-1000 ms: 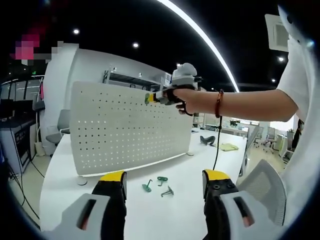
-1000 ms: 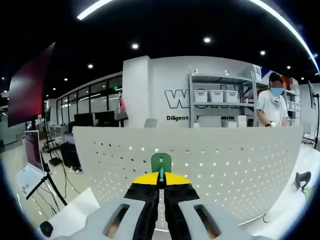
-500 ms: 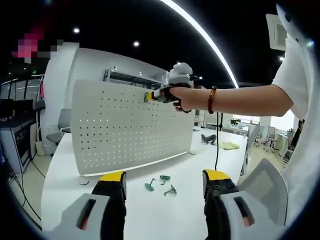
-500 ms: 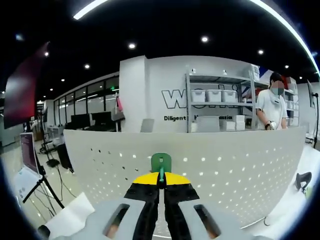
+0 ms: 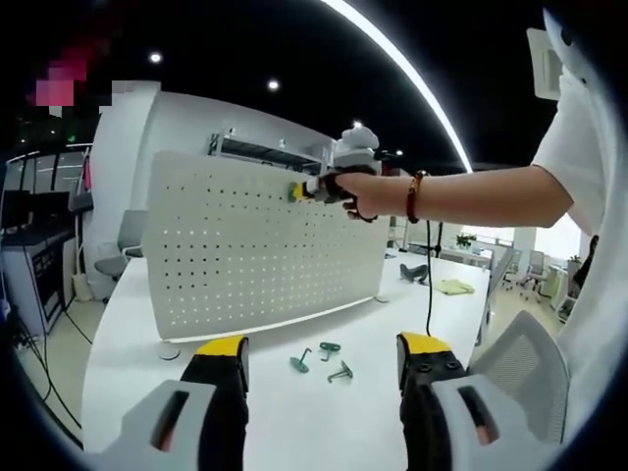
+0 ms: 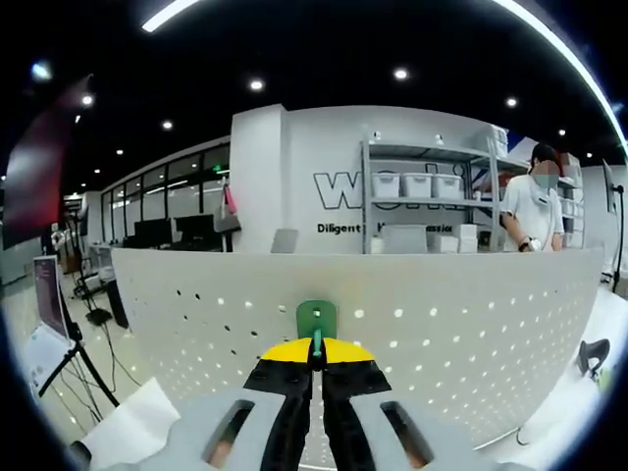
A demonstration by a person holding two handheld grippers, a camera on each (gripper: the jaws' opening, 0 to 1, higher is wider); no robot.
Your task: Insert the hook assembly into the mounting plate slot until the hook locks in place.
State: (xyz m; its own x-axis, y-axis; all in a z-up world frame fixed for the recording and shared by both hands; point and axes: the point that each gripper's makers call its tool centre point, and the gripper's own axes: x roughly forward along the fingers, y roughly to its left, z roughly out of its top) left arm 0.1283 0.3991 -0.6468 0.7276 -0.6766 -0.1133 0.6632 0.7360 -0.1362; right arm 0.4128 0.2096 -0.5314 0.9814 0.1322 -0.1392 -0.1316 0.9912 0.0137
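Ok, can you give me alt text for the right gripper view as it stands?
The right hand-held gripper is shut on a green hook, held up against the top rows of a white perforated mounting plate. Behind the plate, a person stands by shelving with white bins.

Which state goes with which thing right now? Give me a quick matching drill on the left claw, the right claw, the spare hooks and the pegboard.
Things:
1. left claw
2. right claw
3. spare hooks
4. pegboard

States:
A. stands upright on the white table
B. open, holding nothing
C. shut on the green hook, at the board's top rows
D. lying loose on the table in front of the board

Pairs: 1-B, 2-C, 3-D, 4-A
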